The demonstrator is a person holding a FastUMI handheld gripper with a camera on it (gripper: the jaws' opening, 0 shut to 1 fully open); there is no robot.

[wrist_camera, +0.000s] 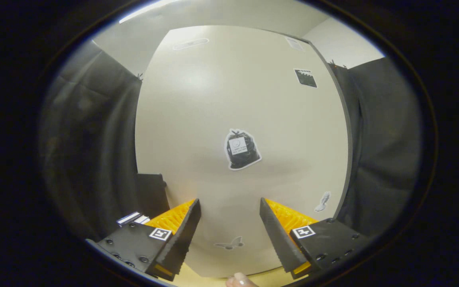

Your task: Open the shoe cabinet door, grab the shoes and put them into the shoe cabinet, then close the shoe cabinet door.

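The shoe cabinet's cream door [221, 103] stands close in front of me and reaches well beyond both fingers. It carries a sticker of a black bag [242, 149], a small butterfly sticker [229, 243] and a dark square sticker [305, 77] higher up. A dark edge [343, 131] runs down its right side. My gripper [229, 200] is open with only the door's bare face between its fingers. I cannot tell whether the fingertips touch the door. A person's fingertip [239, 280] shows just below the door, between the fingers.
Black cloth hangs to the left [94, 131] and right [385, 139] of the door. A dark box-like object [150, 191] sits low on the left beside the door, with a small striped white item [130, 218] in front of it. A pale floor strip [197, 277] lies under the door.
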